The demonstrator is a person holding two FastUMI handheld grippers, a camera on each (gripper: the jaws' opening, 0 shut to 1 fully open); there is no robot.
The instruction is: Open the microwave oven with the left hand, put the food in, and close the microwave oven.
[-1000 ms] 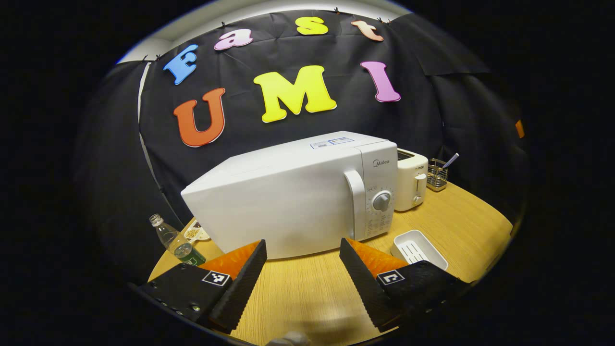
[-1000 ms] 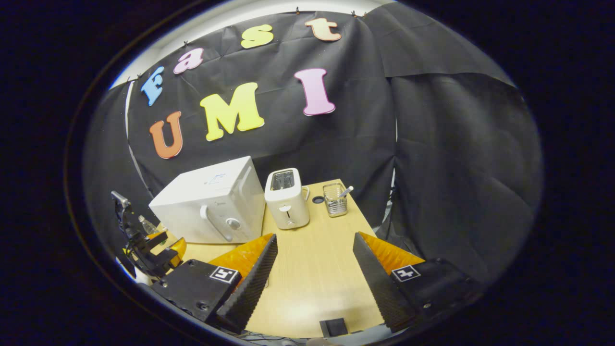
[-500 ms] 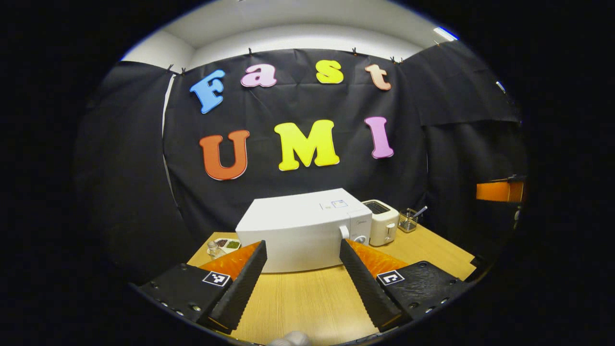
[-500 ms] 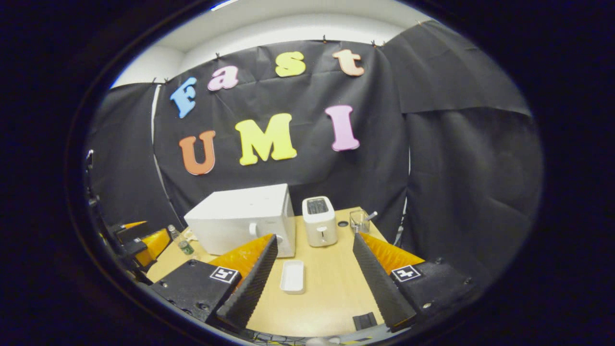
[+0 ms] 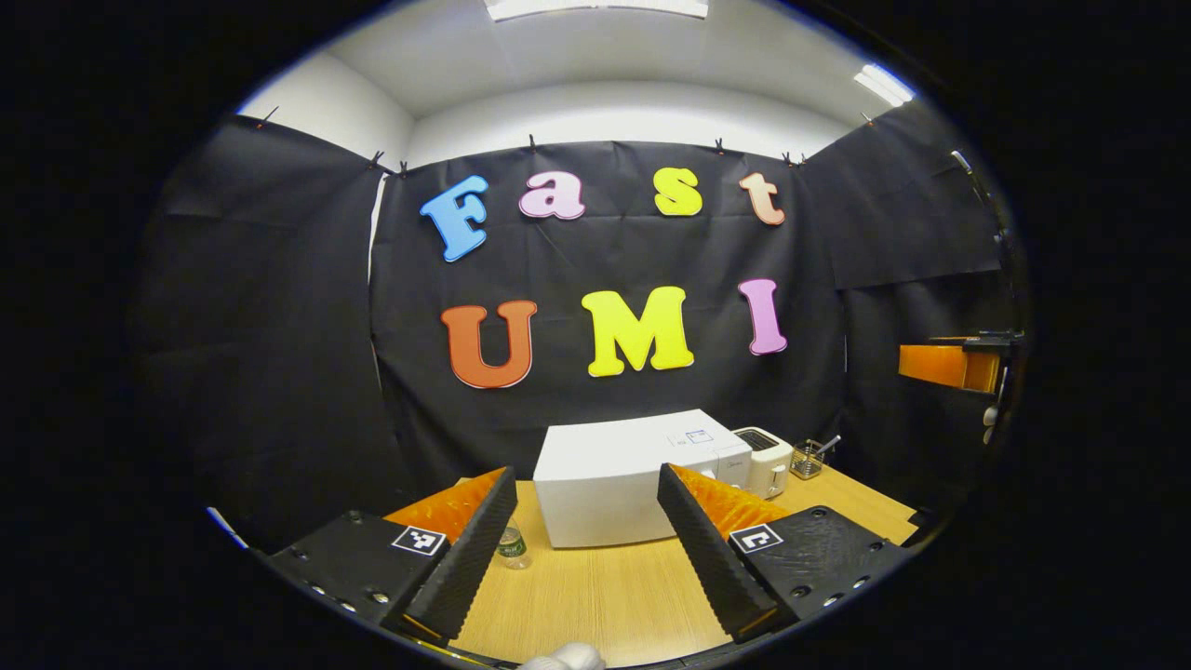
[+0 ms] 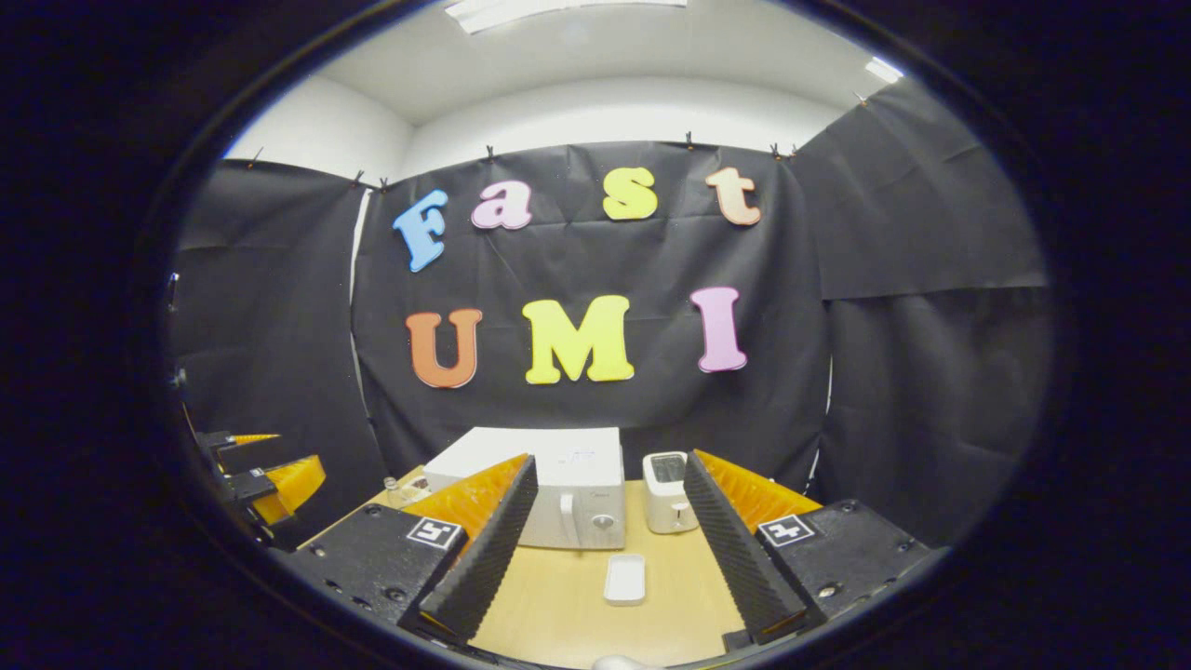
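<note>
Both claws, left claw [image 5: 586, 521] and right claw [image 6: 609, 526], gape empty, well back from the closed microwave [image 5: 614, 479]; you likely need its door handle [image 6: 568, 517] next.

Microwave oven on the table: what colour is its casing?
White; the microwave oven shows best in the right gripper view.

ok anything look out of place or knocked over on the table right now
Nothing stands out. The microwave oven sits square with its door shut, the toaster upright beside it, the small white tray flat on the table. Both claws, left and right, are open and hold nothing.
</note>
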